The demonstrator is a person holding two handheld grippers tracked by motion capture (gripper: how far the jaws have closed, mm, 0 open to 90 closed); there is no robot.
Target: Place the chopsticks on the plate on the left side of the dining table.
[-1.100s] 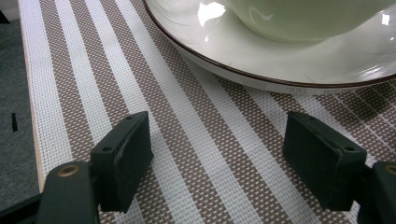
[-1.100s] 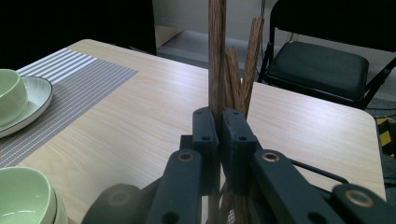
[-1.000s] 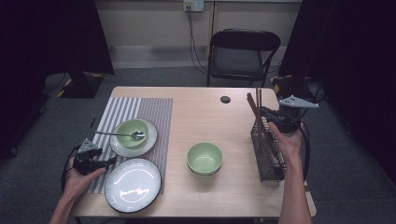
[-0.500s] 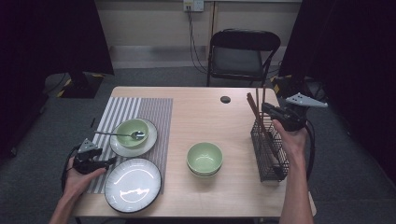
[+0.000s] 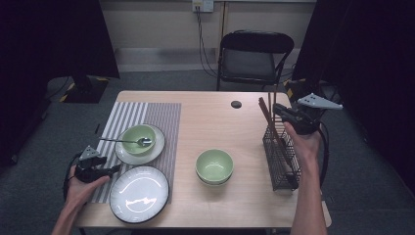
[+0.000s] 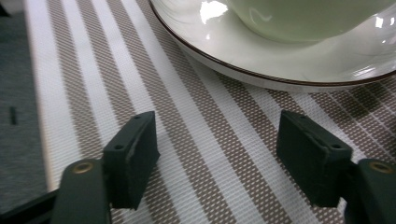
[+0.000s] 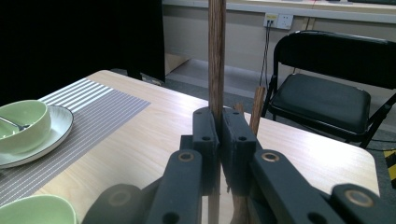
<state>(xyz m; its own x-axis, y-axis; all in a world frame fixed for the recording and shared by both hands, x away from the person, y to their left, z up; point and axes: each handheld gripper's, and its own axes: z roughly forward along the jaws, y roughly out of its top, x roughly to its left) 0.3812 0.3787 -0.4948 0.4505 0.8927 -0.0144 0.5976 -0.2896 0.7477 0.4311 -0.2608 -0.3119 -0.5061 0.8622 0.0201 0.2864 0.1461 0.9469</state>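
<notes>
**Right gripper clamps an upright chopstick over the rack**

The right gripper (image 5: 283, 110) is held raised at the desk's (image 5: 215, 122) right edge, forearm reaching up from below, jaws closed tight on a wooden chopstick (image 7: 216, 56). The chopstick stands vertical, its long axis up and down, above the wire cutlery rack (image 5: 280, 156). The left gripper (image 6: 224, 163) rests low over the striped placemat (image 6: 187, 140), jaws wide with nothing between them, having just narrowed a little, just beside a white plate (image 6: 261, 70).

No text, label, brand, number or sign can be read in any of the views.
</notes>
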